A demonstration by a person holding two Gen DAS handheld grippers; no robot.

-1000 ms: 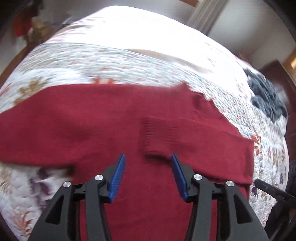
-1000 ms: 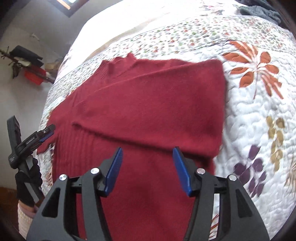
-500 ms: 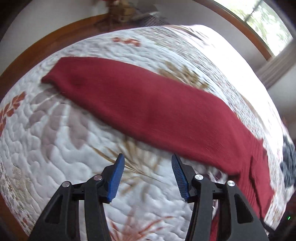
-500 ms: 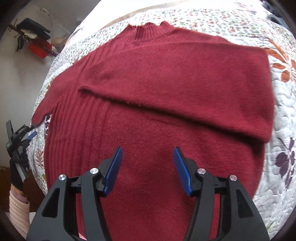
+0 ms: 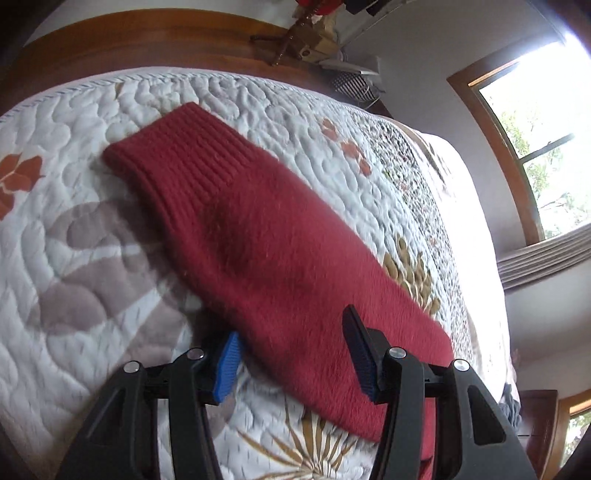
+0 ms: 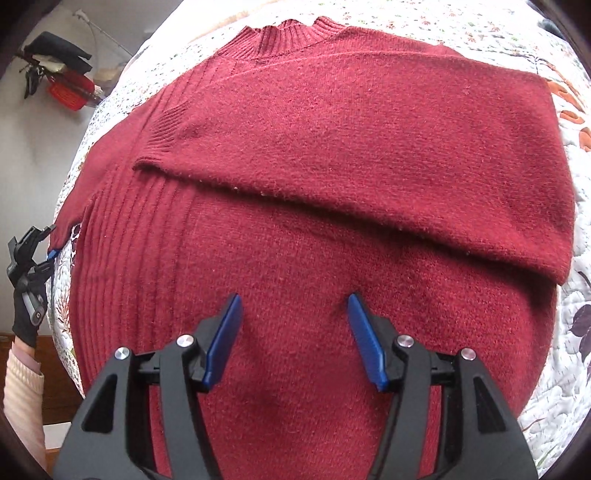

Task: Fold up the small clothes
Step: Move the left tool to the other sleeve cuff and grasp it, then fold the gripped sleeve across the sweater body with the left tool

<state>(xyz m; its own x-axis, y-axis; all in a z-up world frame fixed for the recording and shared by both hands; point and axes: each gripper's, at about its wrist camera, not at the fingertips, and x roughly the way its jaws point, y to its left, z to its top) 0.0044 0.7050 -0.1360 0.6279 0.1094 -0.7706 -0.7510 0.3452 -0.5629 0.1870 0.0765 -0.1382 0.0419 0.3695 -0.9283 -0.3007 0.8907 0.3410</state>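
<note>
In the left wrist view, the left gripper (image 5: pixel 291 354) has come much closer to the loose sleeve (image 5: pixel 258 251) of the red sweater. Half a second ago the sleeve lay farther off, up ahead of the fingers. Now it runs right between them, with its ribbed cuff (image 5: pixel 177 155) pointing away toward the wooden bed frame (image 5: pixel 147 40). The jaws are wide apart and hold nothing yet. One blue pad sits on each side of the sleeve, low by the quilt (image 5: pixel 74 258). I think this means the left gripper is lined up to pinch the sleeve and fold it over the body.

I count one sleeve here, one cuff, two blue pads and one window (image 5: pixel 535 147).

In the right wrist view, the right gripper (image 6: pixel 293 339) has moved nearer to the sweater (image 6: pixel 314 277), which now fills more of the picture than before. Its jaws are wide apart too, and they hold nothing. They hover over the lower body of the sweater. The other sleeve (image 6: pixel 369 155) is already folded across the chest, so one side looks done. The left gripper (image 6: pixel 33 254) shows far off to the side, by the loose sleeve's end, held in a gloved hand (image 6: pixel 26 317).

I count one sweater, one collar (image 6: pixel 291 33), one folded sleeve and two grippers.
</note>
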